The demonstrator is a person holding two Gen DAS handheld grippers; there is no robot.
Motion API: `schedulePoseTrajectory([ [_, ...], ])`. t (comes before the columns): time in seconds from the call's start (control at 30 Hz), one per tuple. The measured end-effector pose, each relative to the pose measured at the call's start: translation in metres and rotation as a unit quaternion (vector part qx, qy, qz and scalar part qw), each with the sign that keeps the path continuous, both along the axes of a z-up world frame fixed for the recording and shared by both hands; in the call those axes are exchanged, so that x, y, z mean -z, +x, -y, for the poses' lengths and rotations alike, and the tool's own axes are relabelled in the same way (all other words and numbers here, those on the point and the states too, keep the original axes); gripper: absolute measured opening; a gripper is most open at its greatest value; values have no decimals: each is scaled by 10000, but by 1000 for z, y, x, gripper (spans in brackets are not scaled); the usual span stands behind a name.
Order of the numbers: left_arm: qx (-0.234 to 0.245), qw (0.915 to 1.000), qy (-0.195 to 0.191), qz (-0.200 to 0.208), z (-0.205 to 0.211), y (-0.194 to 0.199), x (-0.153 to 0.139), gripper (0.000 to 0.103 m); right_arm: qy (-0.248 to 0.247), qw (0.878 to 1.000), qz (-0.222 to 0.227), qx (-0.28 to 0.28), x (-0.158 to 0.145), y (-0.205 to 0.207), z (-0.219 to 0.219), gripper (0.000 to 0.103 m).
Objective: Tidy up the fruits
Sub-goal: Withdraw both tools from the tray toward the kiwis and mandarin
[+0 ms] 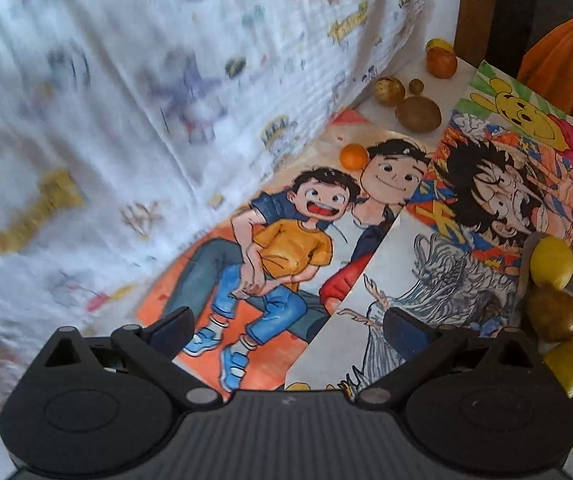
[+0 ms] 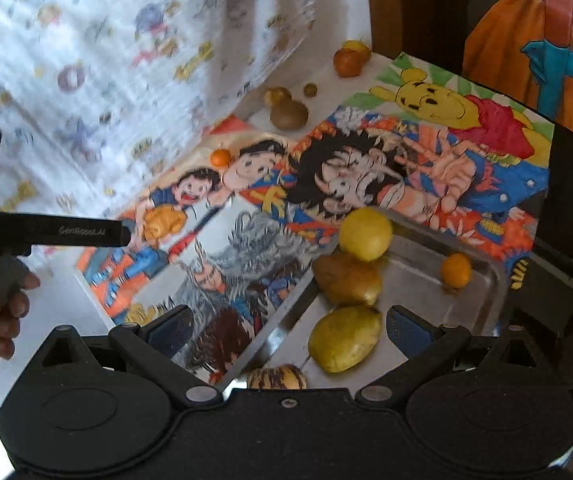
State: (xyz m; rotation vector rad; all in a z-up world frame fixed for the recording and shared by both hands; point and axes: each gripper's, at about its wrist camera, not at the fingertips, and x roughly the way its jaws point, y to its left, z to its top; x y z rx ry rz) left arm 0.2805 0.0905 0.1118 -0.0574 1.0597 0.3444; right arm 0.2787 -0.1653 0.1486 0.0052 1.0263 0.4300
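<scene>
The left tool (image 1: 288, 330) hangs with its jaws spread wide and empty over the cartoon-drawing-covered counter (image 1: 374, 292); the right tool (image 2: 286, 330) is equally wide and empty, just above the shiny metal tray (image 2: 490, 276). Loose on the counter, from left: a small round orange citrus (image 2: 221, 157) near the printed white cloth (image 2: 126, 60), a speckled yellow-brown fruit (image 2: 277, 96), a dull brown oval kiwi-like fruit (image 2: 289, 115), and a larger orange fruit (image 2: 347, 62) at the far end. These look light, firm and round, so likely to roll; a grip across the widest middle seems safest. In the tray lie a striped fruit (image 2: 277, 377), a yellow-green pear-shaped fruit (image 2: 344, 338), a brown lumpy fruit (image 2: 348, 278), a smooth yellow lemon-like fruit (image 2: 365, 233) and a tiny orange one (image 2: 456, 270).
</scene>
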Motion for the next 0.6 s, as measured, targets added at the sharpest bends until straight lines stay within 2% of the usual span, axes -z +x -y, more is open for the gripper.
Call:
schedulePoseTrajectory([
  [0.13, -39, 9999, 139, -68, 7, 7, -35, 103, 86, 9999, 137, -2, -25, 12, 12, 102],
  [0.27, -89, 9997, 213, 6, 12, 14, -53, 103, -122, 9982, 574, -117, -37, 21, 19, 102],
  [0.43, 36, 9997, 181, 178, 13, 23, -56, 103, -402, 9951, 844, -329, -31, 32, 16, 102],
  [0.6, 394, 9986, 226, 271, 9, 44, -40, 103, -530, 9957, 739, -185, -9, 51, 6, 102],
])
